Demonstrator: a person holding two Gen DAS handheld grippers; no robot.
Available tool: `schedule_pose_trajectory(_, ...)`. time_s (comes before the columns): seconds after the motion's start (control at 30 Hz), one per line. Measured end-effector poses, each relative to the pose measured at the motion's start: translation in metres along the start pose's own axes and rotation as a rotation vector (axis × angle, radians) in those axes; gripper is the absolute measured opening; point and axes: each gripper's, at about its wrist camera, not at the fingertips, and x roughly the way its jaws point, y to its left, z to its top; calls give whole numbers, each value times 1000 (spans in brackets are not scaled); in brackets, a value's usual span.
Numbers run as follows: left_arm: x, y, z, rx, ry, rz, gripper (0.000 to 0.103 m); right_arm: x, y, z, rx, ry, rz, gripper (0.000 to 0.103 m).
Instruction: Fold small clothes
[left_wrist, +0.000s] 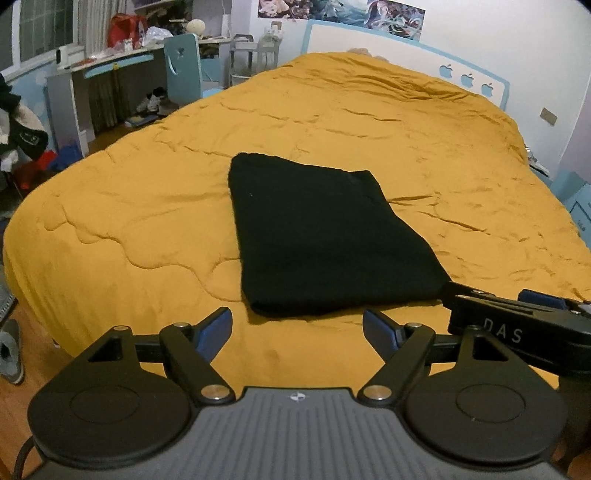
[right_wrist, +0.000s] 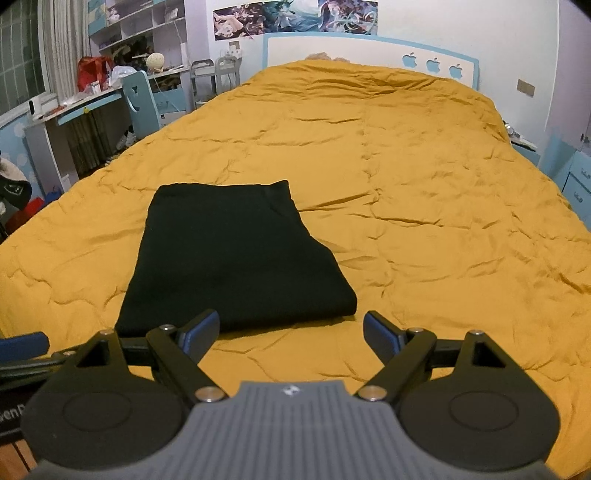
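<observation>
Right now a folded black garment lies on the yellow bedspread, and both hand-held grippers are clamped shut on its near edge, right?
Not quite. The black garment does lie folded on the yellow bedspread, but the left hand-held gripper and right hand-held gripper are open and empty, as both wrist views show.

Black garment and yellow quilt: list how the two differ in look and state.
The black garment is dark and plain; the yellow quilt is bright mustard with stitched seams. The garment is folded into a compact, smooth rectangle; the quilt is spread out and wrinkled. The garment is small and lies on top; the quilt covers the whole bed beneath it. Both are soft fabric, lying flat, and neither tool touches them.
</observation>
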Motion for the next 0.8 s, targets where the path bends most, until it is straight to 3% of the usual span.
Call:
schedule_pose_trajectory(0.1, 2, 1, 2, -15, 28, -2, 91, 0, 0, 0, -2, 0, -4, 81)
schedule_pose_trajectory(0.17, 4, 2, 2, -27, 40, -15, 83, 0, 0, 0, 1, 0, 4, 81)
schedule_pose_trajectory(0.4, 2, -2, -1, 0, 28, 0, 84, -1, -1, 0, -4, 0, 2, 81)
schedule_pose_trajectory(0.8, 1, 6, 2, -18, 10, -108, 84, -6, -4, 0, 19, -18, 9, 81)
